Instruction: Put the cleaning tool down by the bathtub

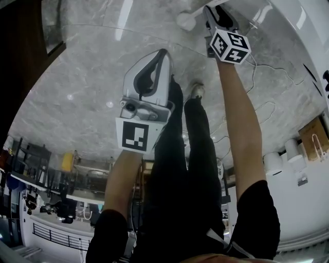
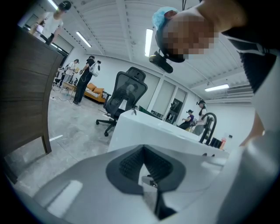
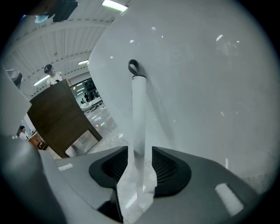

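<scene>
The cleaning tool's white handle [image 3: 139, 109], with a dark hanging loop [image 3: 133, 68] at its end, leans against the white bathtub wall [image 3: 201, 70]. The handle runs between the jaws of my right gripper [image 3: 140, 162], which are open with a gap on each side of it. In the head view the right gripper [image 1: 213, 13] reaches to the top by the bathtub rim [image 1: 293, 20], and a white end of the tool [image 1: 186, 20] shows beside it. My left gripper [image 1: 163, 54] hangs over the floor, shut and empty. In its own view the left gripper [image 2: 143, 151] points at the bathtub [image 2: 148, 131].
A black faucet [image 2: 209, 124] stands on the tub's far rim. An office chair [image 2: 124, 98] and a dark wooden cabinet [image 2: 22, 96] stand on the marble floor, with people further back. Cables [image 1: 267, 72], a cardboard box [image 1: 314, 136] and white rolls [image 1: 272, 163] lie at the right.
</scene>
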Tool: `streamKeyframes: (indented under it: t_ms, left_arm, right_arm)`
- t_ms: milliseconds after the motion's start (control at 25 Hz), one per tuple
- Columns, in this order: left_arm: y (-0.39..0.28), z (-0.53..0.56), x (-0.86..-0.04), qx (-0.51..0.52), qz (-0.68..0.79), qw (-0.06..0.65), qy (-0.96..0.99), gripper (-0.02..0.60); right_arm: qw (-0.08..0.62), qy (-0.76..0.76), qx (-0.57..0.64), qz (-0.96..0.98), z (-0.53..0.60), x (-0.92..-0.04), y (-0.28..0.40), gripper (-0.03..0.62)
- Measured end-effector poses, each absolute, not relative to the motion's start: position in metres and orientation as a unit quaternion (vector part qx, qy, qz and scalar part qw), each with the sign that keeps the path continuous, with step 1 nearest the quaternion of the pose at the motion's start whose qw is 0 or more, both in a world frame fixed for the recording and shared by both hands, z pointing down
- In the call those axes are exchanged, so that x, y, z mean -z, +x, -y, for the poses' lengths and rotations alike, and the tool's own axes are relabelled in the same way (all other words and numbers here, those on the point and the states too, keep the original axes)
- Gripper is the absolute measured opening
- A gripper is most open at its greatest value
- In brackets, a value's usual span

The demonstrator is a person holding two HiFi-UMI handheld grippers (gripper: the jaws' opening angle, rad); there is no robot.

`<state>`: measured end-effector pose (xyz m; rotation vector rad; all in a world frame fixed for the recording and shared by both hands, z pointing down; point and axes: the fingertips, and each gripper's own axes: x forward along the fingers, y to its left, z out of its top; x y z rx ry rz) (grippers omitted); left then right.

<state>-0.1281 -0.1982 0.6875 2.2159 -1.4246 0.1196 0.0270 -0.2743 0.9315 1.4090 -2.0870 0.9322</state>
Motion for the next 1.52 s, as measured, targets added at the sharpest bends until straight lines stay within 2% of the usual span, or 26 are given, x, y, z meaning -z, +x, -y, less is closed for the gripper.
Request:
streamKeyframes:
  t_ms: [320,480,560,640,1080,1520]
  left_arm:
    - [-0.124,0.195,-0.656,-0.031,0.534,0.237,0.811,0.008]
    - [-0.118,0.187,-0.630,-0.026,0.535,0.228,0.813,0.008]
    - [-0.116,0.179,-0.619,-0.028,0.533,0.226,0.815,0.008]
    - [-0.114,0.173,-0.608,-0.030,0.533,0.224,0.815,0.008]
    - [-0.086,0.150,-0.512,-0.010,0.535,0.216,0.816,0.008]
    - [-0.067,0.120,-0.402,-0.013,0.539,0.181,0.823,0.008]
  right_arm:
    - [0.234,0.510,-0.343,0.753,0.242,-0.906,0.034,0.172]
    - [0.242,0.506,-0.350,0.750,0.216,-0.889,0.040,0.137]
    - [0.241,0.513,-0.355,0.744,0.202,-0.876,0.044,0.092]
    - [0.234,0.518,-0.360,0.739,0.191,-0.860,0.046,0.001]
    - [0.228,0.513,-0.380,0.735,0.131,-0.757,0.054,0.000]
    - [0.182,0.532,-0.356,0.746,0.100,-0.605,0.082,0.000]
